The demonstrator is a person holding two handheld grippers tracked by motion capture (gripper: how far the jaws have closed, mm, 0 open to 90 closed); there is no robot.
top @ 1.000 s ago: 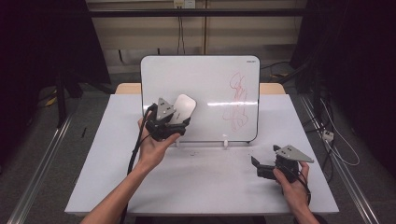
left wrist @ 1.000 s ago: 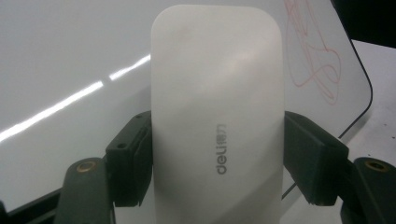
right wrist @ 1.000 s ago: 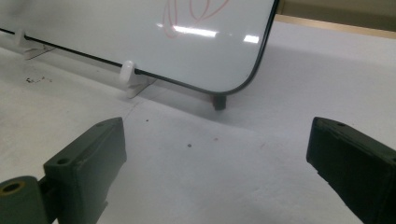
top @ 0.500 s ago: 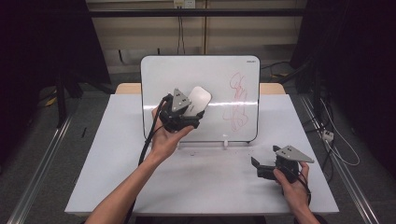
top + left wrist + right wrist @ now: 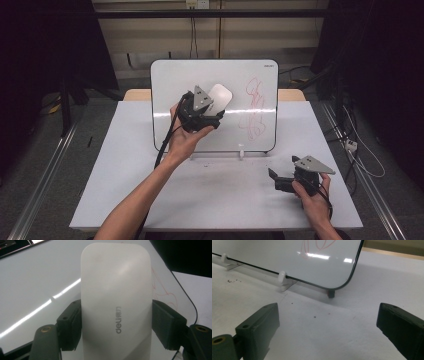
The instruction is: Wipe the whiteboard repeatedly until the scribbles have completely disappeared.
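Note:
A white whiteboard (image 5: 190, 80) leans upright on small stands at the table's far side, with red scribbles (image 5: 254, 111) on its right half. My left gripper (image 5: 212, 114) is raised in front of the board's middle, shut on a white oblong eraser (image 5: 220, 96). In the left gripper view both pads (image 5: 72, 325) clamp the eraser (image 5: 116, 302) by its long sides, and the scribbles (image 5: 162, 290) lie just to its right. My right gripper (image 5: 274, 179) rests low at the table's front right, open, with bare tabletop between its jaws (image 5: 328, 325).
The white tabletop (image 5: 215, 195) spreads in front of the board. A white clip stand (image 5: 283, 280) and a dark foot (image 5: 331, 293) hold the board's lower edge. Dark floor, cables and metal rails flank the table on both sides.
My left gripper has carried the eraser rightward and a little upward along the board, nearer the red scribbles. The right gripper has stayed where it was.

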